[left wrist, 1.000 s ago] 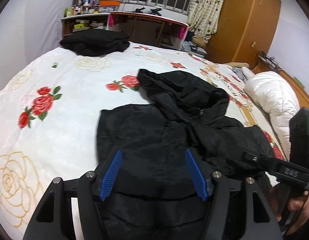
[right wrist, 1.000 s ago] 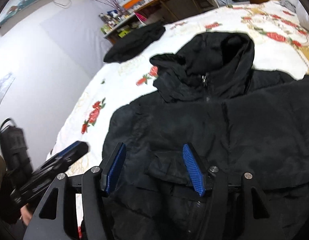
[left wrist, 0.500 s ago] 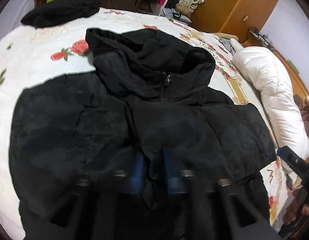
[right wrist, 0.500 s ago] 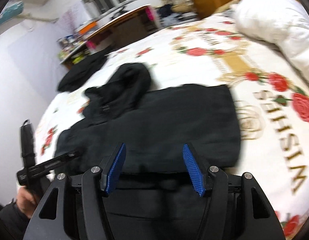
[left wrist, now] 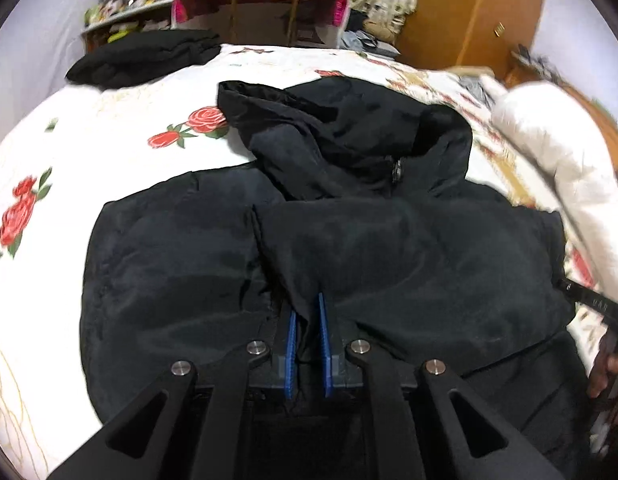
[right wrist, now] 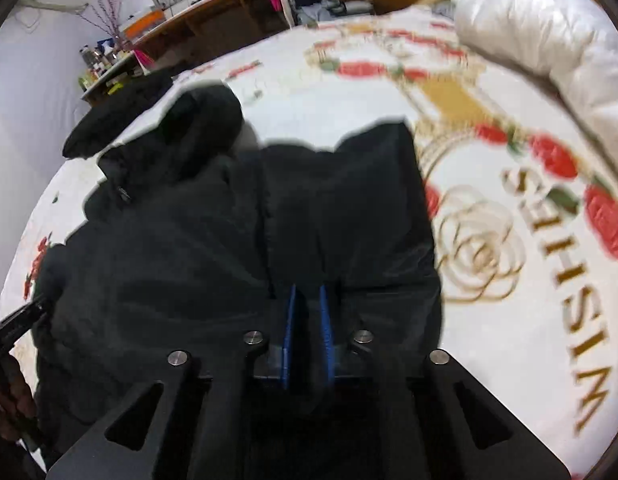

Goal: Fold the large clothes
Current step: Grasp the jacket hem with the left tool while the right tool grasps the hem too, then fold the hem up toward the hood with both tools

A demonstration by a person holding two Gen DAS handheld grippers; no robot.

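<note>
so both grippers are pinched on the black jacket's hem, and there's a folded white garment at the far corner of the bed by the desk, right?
Not quite: the folded garment at the far corner by the desk is black, not white, as the left wrist view shows. The rest holds: left gripper and right gripper are each shut on the black jacket at its near edge.

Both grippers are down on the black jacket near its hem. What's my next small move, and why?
Probably lift both together and carry the hem up toward the hood. The left gripper is closing with a pinch of the black hooded jacket between its pads; the right gripper is shut on the same jacket, which lies flat on the floral bedspread.
</note>
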